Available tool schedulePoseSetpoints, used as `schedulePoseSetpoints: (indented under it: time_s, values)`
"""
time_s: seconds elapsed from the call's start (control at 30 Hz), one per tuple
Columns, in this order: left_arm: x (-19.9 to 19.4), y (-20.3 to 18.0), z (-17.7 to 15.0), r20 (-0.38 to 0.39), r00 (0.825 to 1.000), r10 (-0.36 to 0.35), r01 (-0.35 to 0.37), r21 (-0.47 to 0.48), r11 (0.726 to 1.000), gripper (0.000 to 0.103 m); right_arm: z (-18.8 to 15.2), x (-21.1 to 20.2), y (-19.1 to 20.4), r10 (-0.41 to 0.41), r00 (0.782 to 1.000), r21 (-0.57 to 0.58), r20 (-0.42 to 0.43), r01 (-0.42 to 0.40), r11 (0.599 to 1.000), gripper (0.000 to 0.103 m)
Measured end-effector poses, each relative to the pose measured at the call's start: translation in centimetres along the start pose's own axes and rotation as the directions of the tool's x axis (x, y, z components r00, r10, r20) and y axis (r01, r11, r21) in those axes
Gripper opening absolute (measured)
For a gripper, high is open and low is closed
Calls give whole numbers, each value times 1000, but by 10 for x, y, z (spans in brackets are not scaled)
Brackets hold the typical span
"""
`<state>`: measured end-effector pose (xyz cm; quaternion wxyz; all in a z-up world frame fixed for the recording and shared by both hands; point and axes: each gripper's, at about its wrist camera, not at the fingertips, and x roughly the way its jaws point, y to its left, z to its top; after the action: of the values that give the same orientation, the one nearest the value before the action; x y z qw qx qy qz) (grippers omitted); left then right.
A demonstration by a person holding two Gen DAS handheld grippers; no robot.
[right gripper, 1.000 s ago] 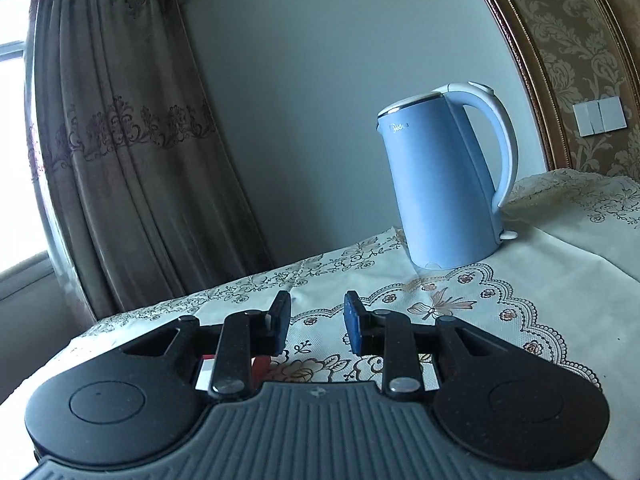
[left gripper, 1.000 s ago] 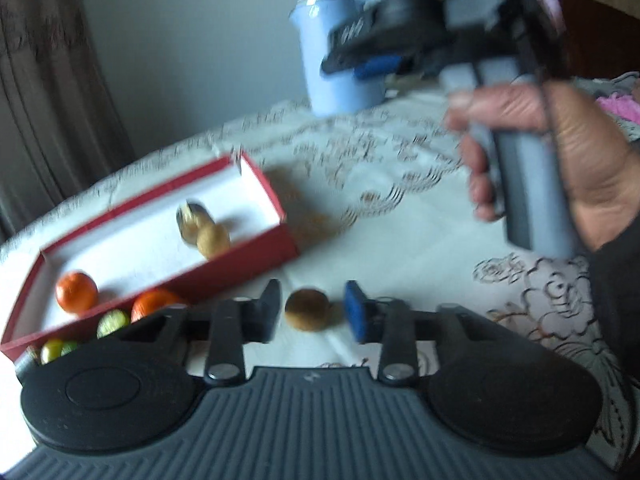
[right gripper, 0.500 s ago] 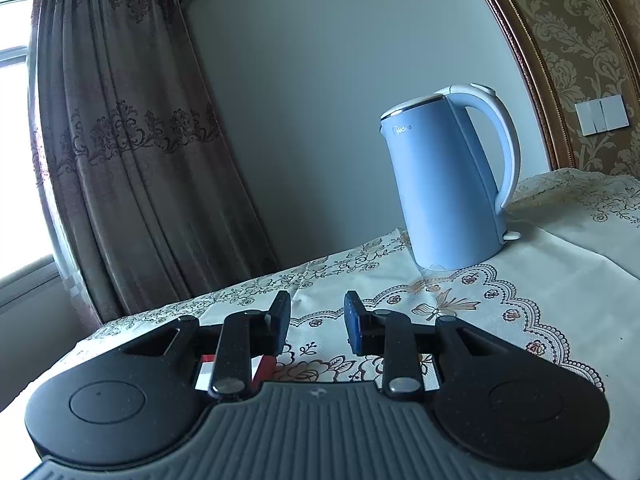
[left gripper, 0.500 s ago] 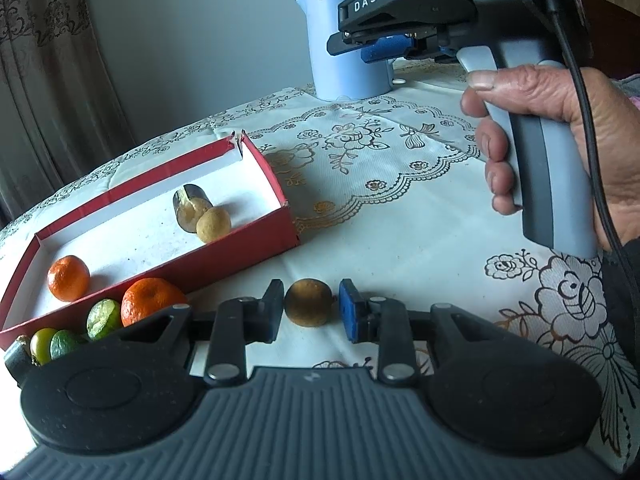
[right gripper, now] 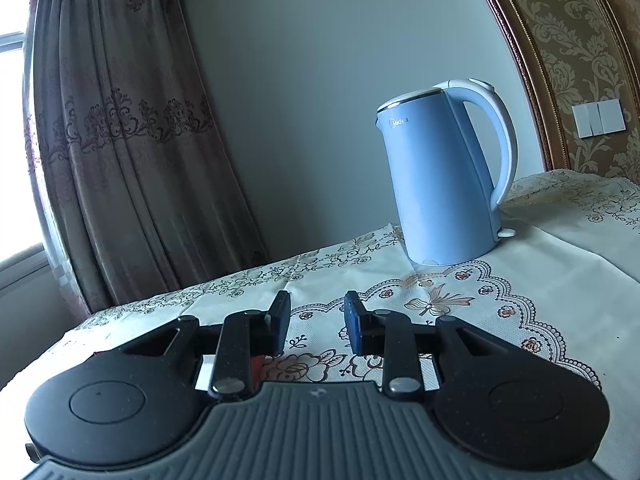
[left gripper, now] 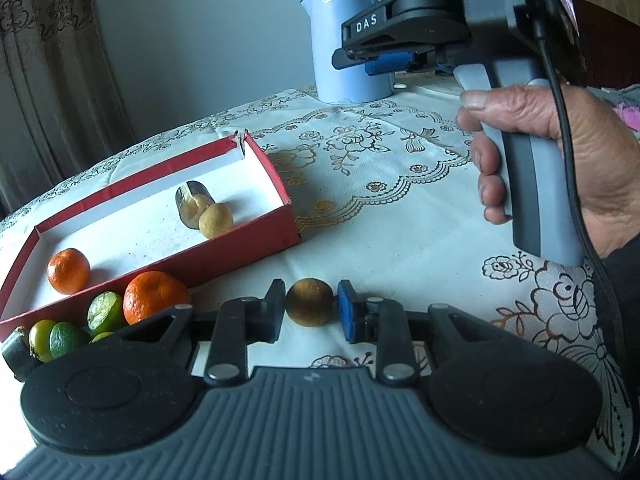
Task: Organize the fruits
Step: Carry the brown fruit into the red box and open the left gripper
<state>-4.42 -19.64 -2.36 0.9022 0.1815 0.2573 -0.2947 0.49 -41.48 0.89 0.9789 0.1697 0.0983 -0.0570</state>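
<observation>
Cream lace cloth (left gripper: 400,216) covers the counter, a blue kettle (right gripper: 440,184) by the grey wall (right gripper: 300,80) and brown curtain (right gripper: 120,140). The left tongs (left gripper: 310,310) straddle a brown fruit (left gripper: 309,301), pads apart, beside the red box (left gripper: 224,256); the right tongs (right gripper: 316,320) gape, holding nothing.

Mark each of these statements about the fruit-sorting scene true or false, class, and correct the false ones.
1. A brown round fruit sits on the tablecloth between the fingers of the left gripper. True.
2. The red box holds no fruit at all. False: a small orange and a tan round fruit lie inside it.
3. The right gripper is clamped on an orange. False: its fingers stand apart with nothing between them.
4. A blue kettle stands upright on the table. True.
5. The larger orange lies outside the box, beside green fruits. True.
</observation>
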Motion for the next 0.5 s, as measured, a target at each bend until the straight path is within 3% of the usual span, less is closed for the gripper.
schedulePoseSetpoints:
  time_s: [0.27,0.5]
  values:
    - [-18,11,-2,43,999,8,-6,-41,999,26,-2,2,3,-12,1000,-24,-8,12,1000,28]
    - [-37,33,-4,83,995,57,-50,-85,995,26,-4,4,6,-22,1000,-43,-13,22,999,28]
